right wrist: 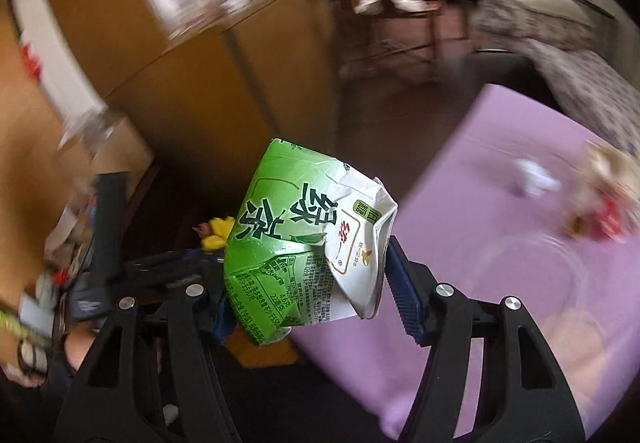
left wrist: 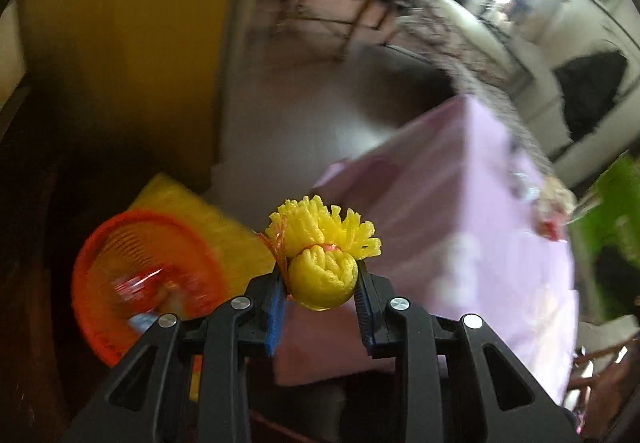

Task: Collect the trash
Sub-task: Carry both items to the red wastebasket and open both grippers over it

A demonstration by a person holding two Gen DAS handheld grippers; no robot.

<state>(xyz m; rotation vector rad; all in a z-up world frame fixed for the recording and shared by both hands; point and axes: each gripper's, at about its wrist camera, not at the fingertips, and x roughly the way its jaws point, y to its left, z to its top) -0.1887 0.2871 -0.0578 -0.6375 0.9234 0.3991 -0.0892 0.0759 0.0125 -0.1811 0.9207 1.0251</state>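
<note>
Where the crushed green-and-white drink carton (right wrist: 308, 243) faces the right wrist camera, large dark-green Chinese characters read "绿茶"; the fine print below is illegible. The right gripper (right wrist: 304, 295) clamps this carton between its 2 blue pads, beside the lilac-covered table (right wrist: 500, 171). Only the left wrist view shows the left gripper (left wrist: 322, 301) pinching a yellow foam-net tuft (left wrist: 322, 263) and the orange ribbed plastic basket (left wrist: 120, 243) below, holding blurred wrappers.
</note>
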